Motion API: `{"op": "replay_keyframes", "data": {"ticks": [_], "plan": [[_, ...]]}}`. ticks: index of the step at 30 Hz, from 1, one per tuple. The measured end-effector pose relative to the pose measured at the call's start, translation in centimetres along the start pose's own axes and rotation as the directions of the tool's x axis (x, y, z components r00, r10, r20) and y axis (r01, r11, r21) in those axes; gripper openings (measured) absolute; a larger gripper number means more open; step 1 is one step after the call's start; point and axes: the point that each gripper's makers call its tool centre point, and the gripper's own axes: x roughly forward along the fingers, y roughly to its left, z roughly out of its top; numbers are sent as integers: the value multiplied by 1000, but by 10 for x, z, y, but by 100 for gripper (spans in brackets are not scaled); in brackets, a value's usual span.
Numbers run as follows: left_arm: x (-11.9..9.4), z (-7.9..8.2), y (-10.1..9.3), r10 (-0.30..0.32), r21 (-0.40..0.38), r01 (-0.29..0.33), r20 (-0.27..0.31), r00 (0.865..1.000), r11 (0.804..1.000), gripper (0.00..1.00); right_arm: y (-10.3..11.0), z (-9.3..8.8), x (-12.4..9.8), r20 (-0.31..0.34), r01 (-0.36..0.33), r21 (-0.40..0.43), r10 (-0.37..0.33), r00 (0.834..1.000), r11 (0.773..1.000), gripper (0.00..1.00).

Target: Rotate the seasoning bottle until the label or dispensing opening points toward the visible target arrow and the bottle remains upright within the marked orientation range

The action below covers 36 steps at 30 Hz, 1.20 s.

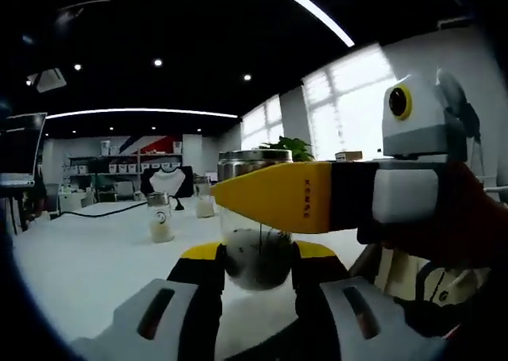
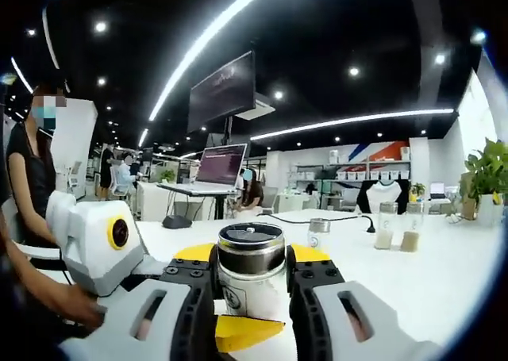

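1. One white desk (image 2: 444,282) carries everything, smooth and pale.
2. Two tools: the right tool (image 2: 251,275) and the left tool (image 1: 255,258) each stand clamped on the bottle.
3. The seasoning bottle (image 2: 250,275) stands upright between their jaws: clear glass, round metal lid, dark contents.

Three seasoning bottles (image 2: 251,278), two grippers (image 2: 251,286), one table (image 2: 444,289).
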Motion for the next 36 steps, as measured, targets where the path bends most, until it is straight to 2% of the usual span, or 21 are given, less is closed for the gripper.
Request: {"op": "replay_keyframes", "data": {"ticks": [4,7,12,17,20,24,28,31,34,36], "plan": [[1,-4,1,15,-6,-15,-21,1000,1000,35,-2,-5,1,-23,35,-16,-36,999,999,32],[1,-6,2,23,7,-22,-32,999,1000,35,-2,-9,2,-43,50,-82,-54,998,995,32],[1,-9,3,14,41,-12,-53,999,999,35,-7,-12,2,-56,53,-42,-55,997,998,32],[5,-12,0,-33,18,35,-56,998,999,35,-13,-15,1,-77,51,-11,-52,996,999,31],[4,-8,0,-42,45,44,-34,999,998,35,-15,-10,1,-56,39,14,-38,998,999,31],[5,-7,-1,-81,14,82,-54,995,997,36,-16,-8,3,-59,25,25,-23,998,999,31],[5,-9,2,-101,8,102,-70,992,995,47,-23,-5,5,-56,24,28,-22,998,999,31],[4,-11,5,-117,-34,114,-97,988,993,54,-32,-3,10,-65,24,40,-21,998,999,31],[3,-9,11,-109,-43,105,-85,990,994,59,-42,-2,13,-74,35,32,-32,997,999,31],[2,-10,17,-82,-12,81,-88,993,997,62,-48,0,15,-73,36,34,-34,997,999,31]]}}
